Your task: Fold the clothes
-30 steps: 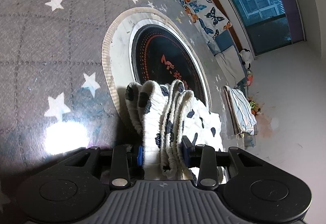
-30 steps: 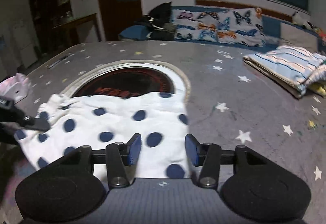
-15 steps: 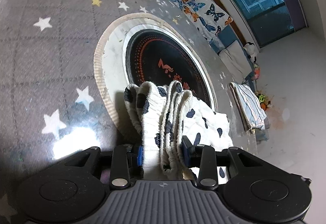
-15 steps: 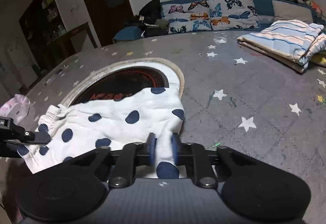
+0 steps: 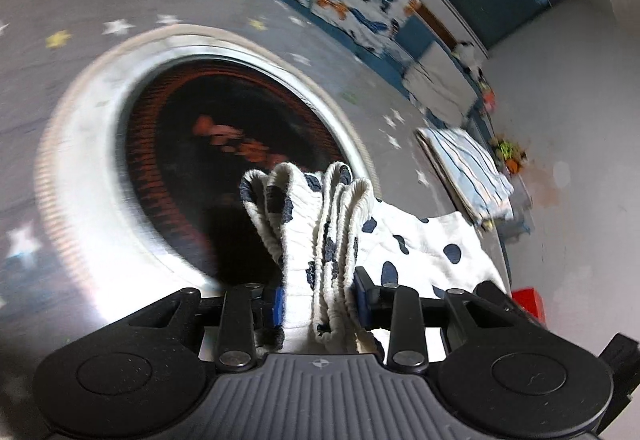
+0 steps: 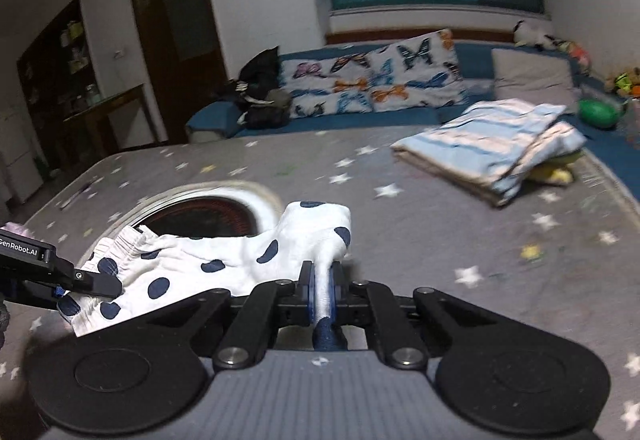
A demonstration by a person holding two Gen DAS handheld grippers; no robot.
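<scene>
Your right gripper (image 6: 323,294) has lifted its pinched corner of the spotted garment (image 6: 224,260) off the star-print cloth (image 6: 440,207), your left gripper (image 5: 319,300) level, clamped on the bunched waistband, garment stretched between both above the round mat (image 5: 96,143).

Ahead of the right gripper (image 6: 323,294), open grey star-print cover (image 6: 460,224) to the front and right. Farther ahead to the right, a folded striped blanket (image 6: 492,143) blocking that corner (something yellow tucked under its edge). Directly left, the spotted garment (image 6: 208,260) stretched across to the left gripper (image 6: 86,280), closing that side. Ahead of the left gripper (image 5: 318,300), a round dark mat (image 5: 224,135), flat, no barrier. Beyond, butterfly cushions (image 6: 372,79) along the far edge.
</scene>
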